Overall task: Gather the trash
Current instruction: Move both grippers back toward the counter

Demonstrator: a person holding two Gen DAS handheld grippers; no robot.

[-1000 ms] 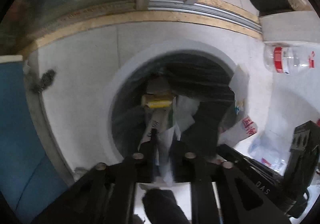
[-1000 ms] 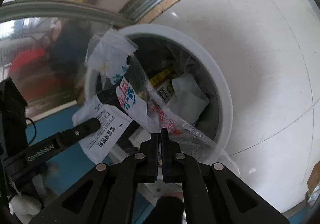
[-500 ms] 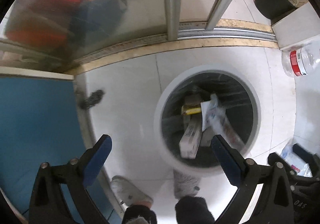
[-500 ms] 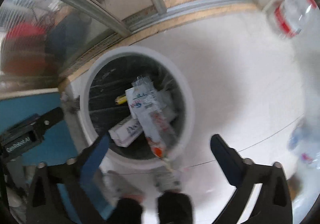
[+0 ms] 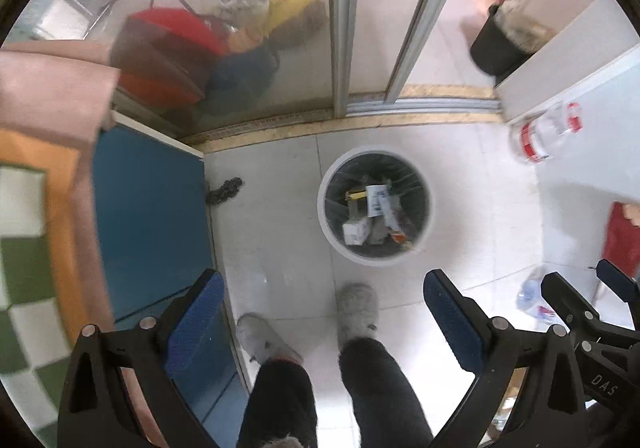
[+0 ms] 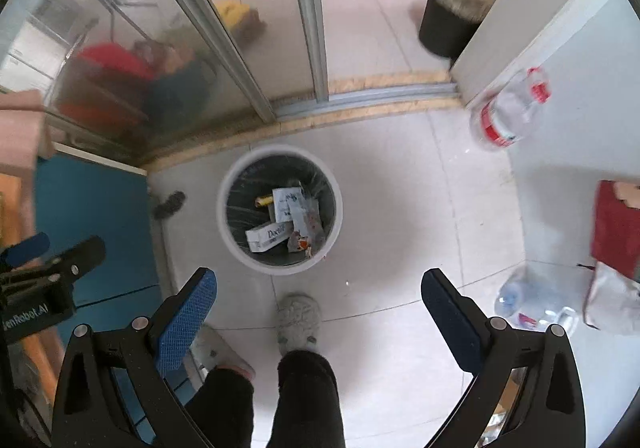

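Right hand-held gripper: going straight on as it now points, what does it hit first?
The right hand-held gripper, open and empty, points down at bare floor tile just short of the white bin. Probably floor first, or the bin's near rim; depth is unclear.

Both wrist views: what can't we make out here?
- Stuff behind the frosted glass door: left wrist view, only red, blue and yellow blurs.
- Bottom of the bin: right wrist view, covered by the white carton and wrappers.
- Bottle on the floor: left wrist view, partly behind the right gripper.
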